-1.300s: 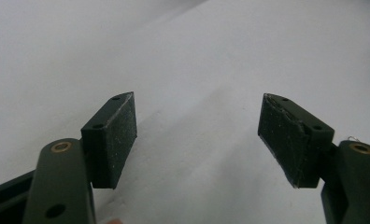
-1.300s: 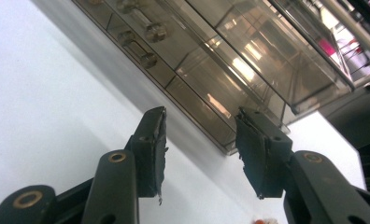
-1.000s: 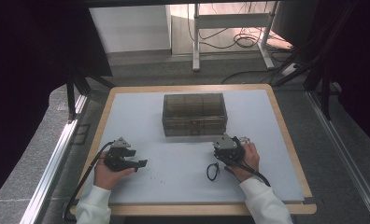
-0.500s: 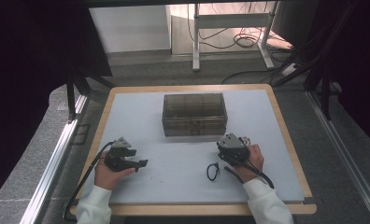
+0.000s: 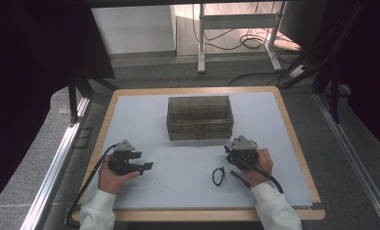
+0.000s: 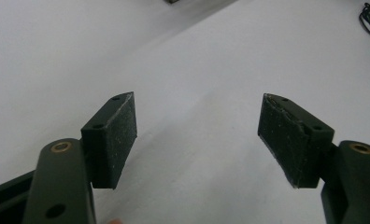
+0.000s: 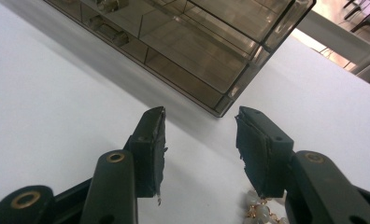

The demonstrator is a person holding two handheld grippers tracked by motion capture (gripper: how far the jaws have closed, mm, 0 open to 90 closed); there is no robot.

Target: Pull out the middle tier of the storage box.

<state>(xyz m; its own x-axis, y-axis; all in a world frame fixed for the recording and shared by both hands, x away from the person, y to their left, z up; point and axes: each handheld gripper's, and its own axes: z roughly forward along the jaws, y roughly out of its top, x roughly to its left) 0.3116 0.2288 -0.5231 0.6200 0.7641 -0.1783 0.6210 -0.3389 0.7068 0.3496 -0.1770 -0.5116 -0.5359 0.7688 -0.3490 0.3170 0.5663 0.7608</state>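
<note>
Left gripper at lower left, jaws apart, empty. Right gripper right of centre, jaws apart, near box and black cord.

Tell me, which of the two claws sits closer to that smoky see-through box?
The right claw: it rests just off the box's near right corner, jaws open and empty. The left claw lies farther away, jaws pointing right across bare white mat.

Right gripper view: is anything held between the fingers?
Nothing is held. The right gripper is open over the mat; pale beads lie below its fingers, gripped by neither.
</note>
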